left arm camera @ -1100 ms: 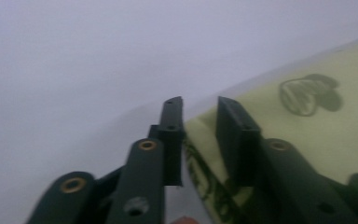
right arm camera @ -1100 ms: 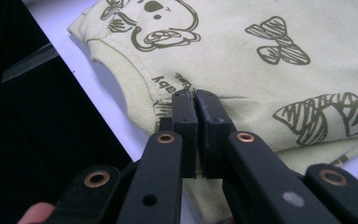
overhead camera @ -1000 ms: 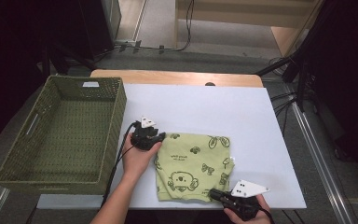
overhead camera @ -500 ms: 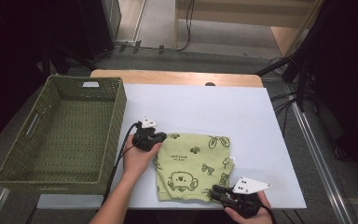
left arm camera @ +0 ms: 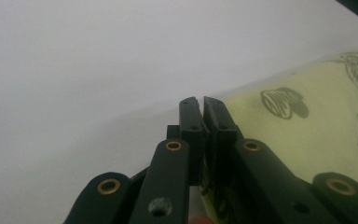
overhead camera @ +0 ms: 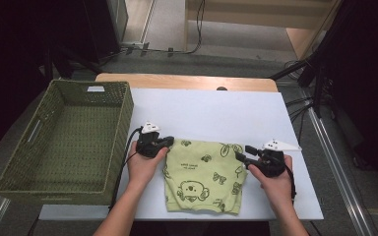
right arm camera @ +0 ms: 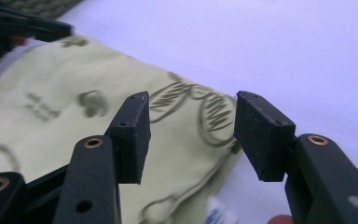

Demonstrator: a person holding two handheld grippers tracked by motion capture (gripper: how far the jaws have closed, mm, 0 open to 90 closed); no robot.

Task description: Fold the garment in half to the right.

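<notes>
While the green basket (overhead camera: 64, 147) sits empty, the left claw (overhead camera: 166, 143) pinches the yellow cloth (overhead camera: 204, 174) and the right claw (overhead camera: 242, 153), just opening, holds nothing.

Soft printed cloth (overhead camera: 204, 174) lies on a smooth matt table (overhead camera: 216, 115).

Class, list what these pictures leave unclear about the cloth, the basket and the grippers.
- Green cloth: small print too small in the high view, blurred in the right gripper view.
- Cloth edge in the left gripper: hidden by its shut jaws.
- Basket: label on the far rim too small, high view.
</notes>
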